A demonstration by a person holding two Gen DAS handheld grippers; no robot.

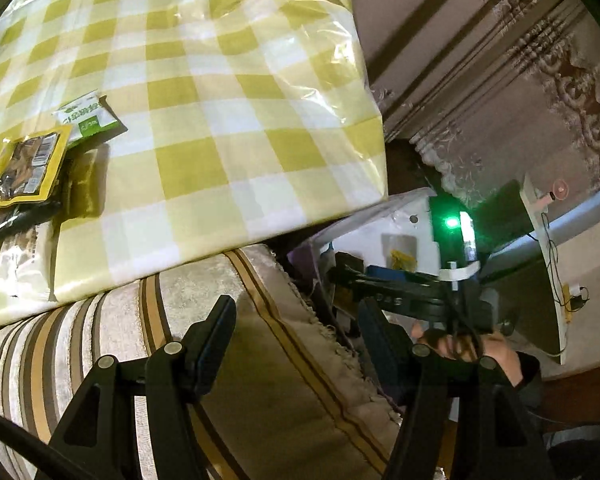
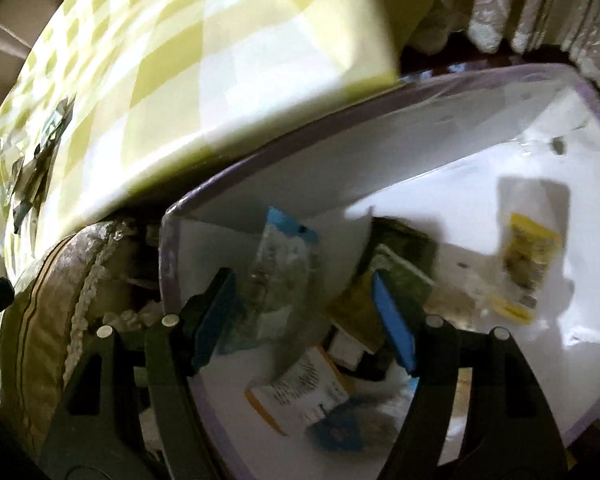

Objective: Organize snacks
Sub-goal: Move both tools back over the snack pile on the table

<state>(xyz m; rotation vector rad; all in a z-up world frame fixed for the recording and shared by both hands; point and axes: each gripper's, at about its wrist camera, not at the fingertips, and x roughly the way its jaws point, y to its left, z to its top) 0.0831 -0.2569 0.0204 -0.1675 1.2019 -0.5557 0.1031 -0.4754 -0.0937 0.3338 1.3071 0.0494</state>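
- Over the striped sofa cushion, L gripper hangs with jaws apart, nothing between the pads; released.
- L view: table under yellow-check cloth fills upper left. Snack packets lie near its left edge: green/white packet, yellow-bordered packet overlapping it, pale packet nearest the cloth's front edge. Dark wrapper btwn the last two, partly hidden.
- L view, right of ctr: person's hand holds R gripper body w/ green light above a white bin, beside the table corner.
- R gripper points down into the white bin w/ purple rim; blue pads apart, nothing pinched; released.
- Bin contents (R view, blurred): blue-topped clear packet just past the left pad, yellow packet on the floor at right, white/orange packet and dark green packet in a loose pile in the middle.
- Bin sits just beside the table edge and next to the cushion.
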